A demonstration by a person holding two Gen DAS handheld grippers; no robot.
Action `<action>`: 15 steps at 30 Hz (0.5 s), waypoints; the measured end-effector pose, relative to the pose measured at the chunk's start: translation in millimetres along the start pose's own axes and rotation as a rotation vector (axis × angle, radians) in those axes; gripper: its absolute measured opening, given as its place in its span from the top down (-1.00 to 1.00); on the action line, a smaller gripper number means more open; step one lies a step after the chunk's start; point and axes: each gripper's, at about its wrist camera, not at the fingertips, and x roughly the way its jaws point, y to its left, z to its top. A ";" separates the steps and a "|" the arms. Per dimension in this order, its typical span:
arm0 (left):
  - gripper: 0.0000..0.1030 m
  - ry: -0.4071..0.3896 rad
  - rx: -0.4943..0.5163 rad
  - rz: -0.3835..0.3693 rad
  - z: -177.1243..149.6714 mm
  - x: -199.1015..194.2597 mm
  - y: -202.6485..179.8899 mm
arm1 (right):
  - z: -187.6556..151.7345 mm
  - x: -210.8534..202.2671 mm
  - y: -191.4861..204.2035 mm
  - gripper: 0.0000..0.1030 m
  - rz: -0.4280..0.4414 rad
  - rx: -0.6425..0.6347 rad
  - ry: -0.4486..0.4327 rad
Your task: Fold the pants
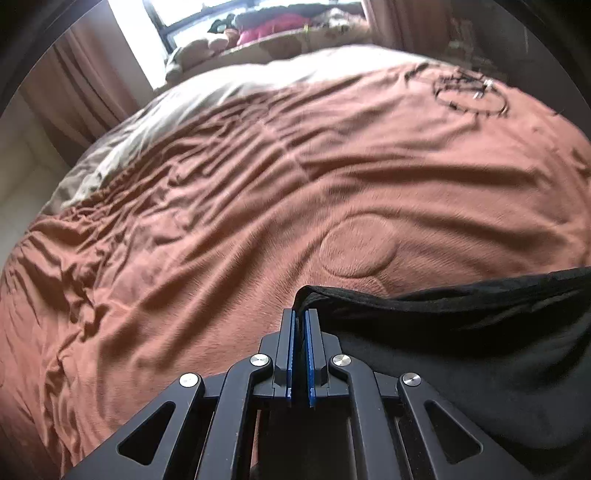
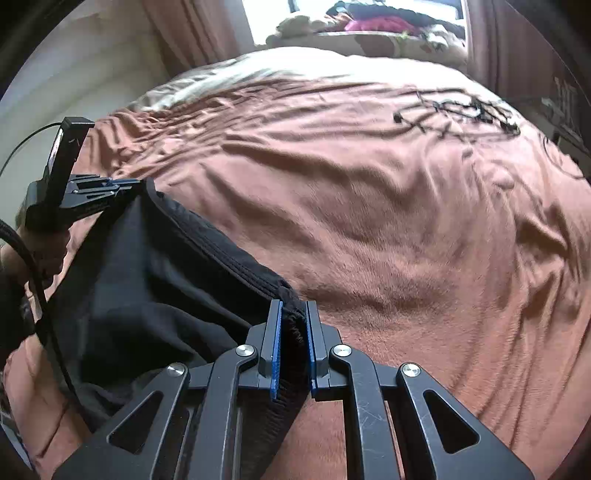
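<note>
Rumpled bed (image 1: 258, 184) below; both grippers' fingers (image 1: 300, 332) (image 2: 293, 332) clamp the pants (image 2: 147, 266); thin pinches might slip.

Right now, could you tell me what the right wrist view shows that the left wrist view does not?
Only the right wrist view shows the left gripper from outside, clamping a corner of the pants, and its cable. Only the left wrist view shows a round stitched patch on the blanket. Both show a gripper shut on the black pants, the blanket, tangled cords and the window.
</note>
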 end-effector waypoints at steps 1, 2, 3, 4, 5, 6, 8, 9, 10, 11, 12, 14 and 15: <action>0.83 0.026 -0.006 0.004 -0.5 7.9 -0.9 | 0.6 4.4 -0.4 0.79 -0.001 0.007 0.007; 0.78 0.042 -0.009 0.013 -1.1 11.8 -0.8 | 1.4 9.1 -1.6 0.78 0.003 0.020 0.015; 0.76 0.041 -0.016 0.015 -1.3 11.4 0.3 | 2.9 9.4 -3.4 0.67 0.013 0.032 0.015; 0.63 0.040 -0.024 0.020 -1.0 9.1 2.3 | 3.5 7.7 -5.9 0.52 0.025 0.053 0.010; 0.40 0.043 -0.036 0.025 -0.7 6.3 5.2 | 5.2 4.7 -6.8 0.39 0.029 0.061 0.004; 0.26 0.045 -0.053 0.032 -0.5 2.4 9.1 | 5.2 0.5 -7.4 0.09 0.030 0.066 -0.005; 0.05 0.035 -0.092 0.035 -2.3 -9.7 19.1 | 3.3 -11.1 -7.2 -0.07 0.027 0.070 -0.031; 0.05 0.028 -0.109 0.026 -4.1 -17.1 23.8 | 0.9 -15.6 -9.6 -0.07 0.039 0.075 -0.036; 0.05 0.023 -0.129 0.015 -6.9 -26.5 29.7 | -0.5 -21.0 -9.4 -0.07 0.058 0.088 -0.030; 0.02 0.019 -0.143 0.009 -9.0 -33.3 32.5 | -1.9 -24.2 -11.2 -0.07 0.066 0.100 -0.028; 0.00 0.014 -0.156 0.007 -12.6 -42.6 35.6 | -3.7 -28.6 -11.2 -0.07 0.077 0.111 -0.028; -0.16 0.005 -0.170 0.012 -20.7 -61.5 39.6 | -8.7 -37.2 -10.7 -0.07 0.099 0.125 -0.026; -0.18 -0.003 -0.172 0.008 -26.1 -71.9 40.9 | -12.0 -41.6 -9.6 -0.07 0.109 0.134 -0.023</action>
